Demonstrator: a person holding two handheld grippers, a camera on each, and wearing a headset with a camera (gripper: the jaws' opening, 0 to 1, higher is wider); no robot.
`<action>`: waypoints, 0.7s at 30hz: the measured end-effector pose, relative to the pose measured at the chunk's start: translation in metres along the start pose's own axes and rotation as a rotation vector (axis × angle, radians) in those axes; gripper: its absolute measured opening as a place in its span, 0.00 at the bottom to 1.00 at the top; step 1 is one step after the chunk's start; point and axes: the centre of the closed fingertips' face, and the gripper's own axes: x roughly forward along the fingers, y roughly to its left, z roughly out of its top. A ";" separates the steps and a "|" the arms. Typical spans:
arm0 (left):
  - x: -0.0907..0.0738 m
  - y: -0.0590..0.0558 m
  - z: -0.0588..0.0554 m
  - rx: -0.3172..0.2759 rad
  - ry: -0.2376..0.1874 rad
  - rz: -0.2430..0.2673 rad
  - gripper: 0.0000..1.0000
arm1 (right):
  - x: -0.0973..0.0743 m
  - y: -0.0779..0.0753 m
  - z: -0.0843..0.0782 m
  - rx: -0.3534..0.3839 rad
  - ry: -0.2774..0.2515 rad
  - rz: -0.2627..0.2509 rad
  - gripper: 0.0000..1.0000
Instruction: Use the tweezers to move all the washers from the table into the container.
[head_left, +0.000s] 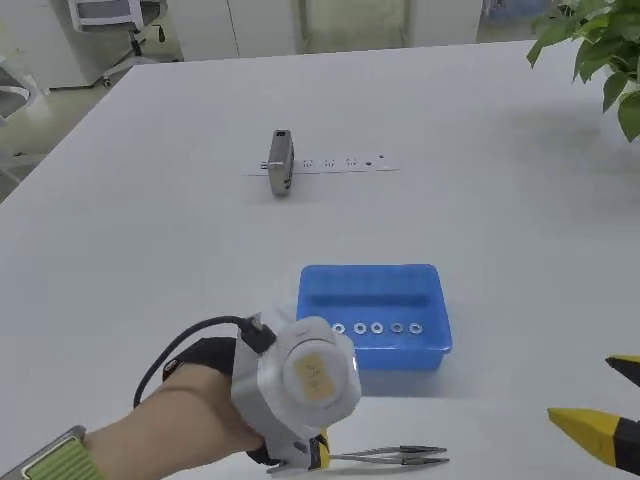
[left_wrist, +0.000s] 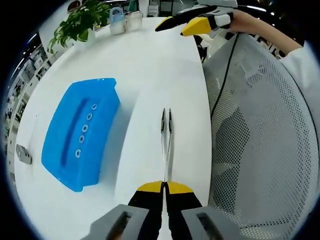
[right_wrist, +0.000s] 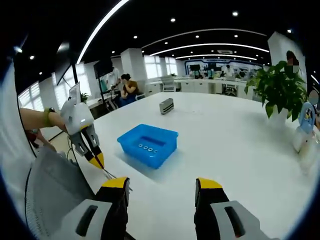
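The left gripper (left_wrist: 164, 188) has a pale grey, rounded housing (head_left: 298, 388) with a round yellowish label and black jaws tipped in yellow. A black cable (head_left: 195, 327) loops from its back. The person wears a black glove (head_left: 205, 358), an olive-green wristband (head_left: 55, 455) and a white sleeve (left_wrist: 306, 65). The right gripper (right_wrist: 161, 184) has grey slotted bases and yellow-tipped black jaws.

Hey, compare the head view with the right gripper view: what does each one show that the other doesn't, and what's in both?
The head view adds the white power strip, lying flat on the table beyond the container.

The right gripper view adds the ceiling lights and people at far desks.

Shared: the blue container holding a row of washers, the grey block, the plant, the left hand-held gripper shut on the tweezers, and the right hand-held gripper with its jaws apart and nothing between them.
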 end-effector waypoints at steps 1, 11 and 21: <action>0.001 0.000 0.000 0.000 0.005 0.001 0.00 | 0.000 0.002 0.000 -0.007 0.003 -0.001 0.51; 0.005 -0.001 -0.005 -0.004 0.037 -0.006 0.00 | 0.004 0.028 0.024 -0.029 -0.030 0.004 0.58; 0.009 -0.005 -0.011 -0.005 0.058 -0.012 0.00 | -0.023 0.056 0.027 0.023 -0.134 -0.007 0.59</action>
